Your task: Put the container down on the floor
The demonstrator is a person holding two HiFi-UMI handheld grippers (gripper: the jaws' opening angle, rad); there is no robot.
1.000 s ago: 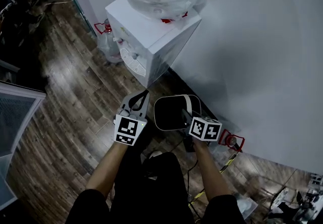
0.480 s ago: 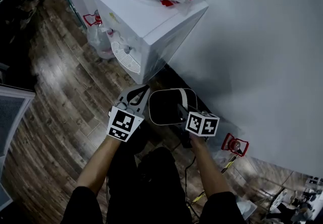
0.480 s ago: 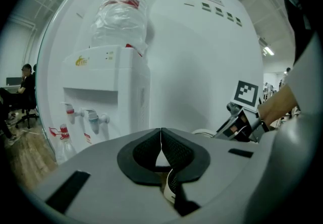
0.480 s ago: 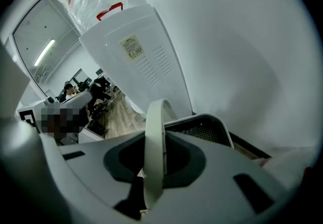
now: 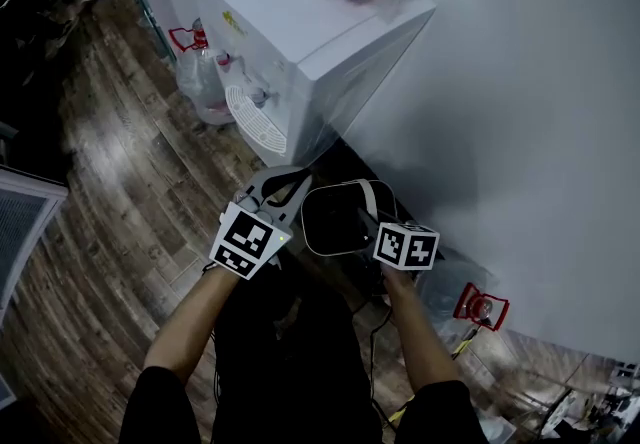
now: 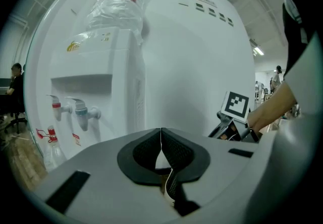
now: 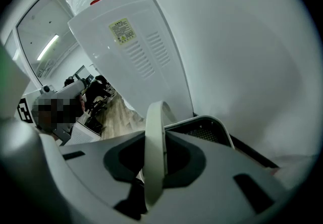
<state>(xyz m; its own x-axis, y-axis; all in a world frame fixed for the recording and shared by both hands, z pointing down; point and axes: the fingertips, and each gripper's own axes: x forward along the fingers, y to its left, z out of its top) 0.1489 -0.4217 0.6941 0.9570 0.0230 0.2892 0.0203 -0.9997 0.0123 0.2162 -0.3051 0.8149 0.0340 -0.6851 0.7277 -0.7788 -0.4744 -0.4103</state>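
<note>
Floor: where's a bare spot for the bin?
The wooden floor is bare for the white-rimmed black bin left of the left gripper, in front of the white water dispenser. Crowded: clear bottles beside the dispenser, and a red-capped bottle and cable along the white wall.

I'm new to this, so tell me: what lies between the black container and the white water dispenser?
Nothing stands there: the head view shows only bare wooden floor between the container and the water dispenser.

Both forearms (image 5: pixel 190 332) up from bottom centre, L gripper (image 5: pixel 287 179) jaws pressed together, empty, R gripper (image 5: pixel 366 224) clamped on container handle (image 7: pixel 154 152).
</note>
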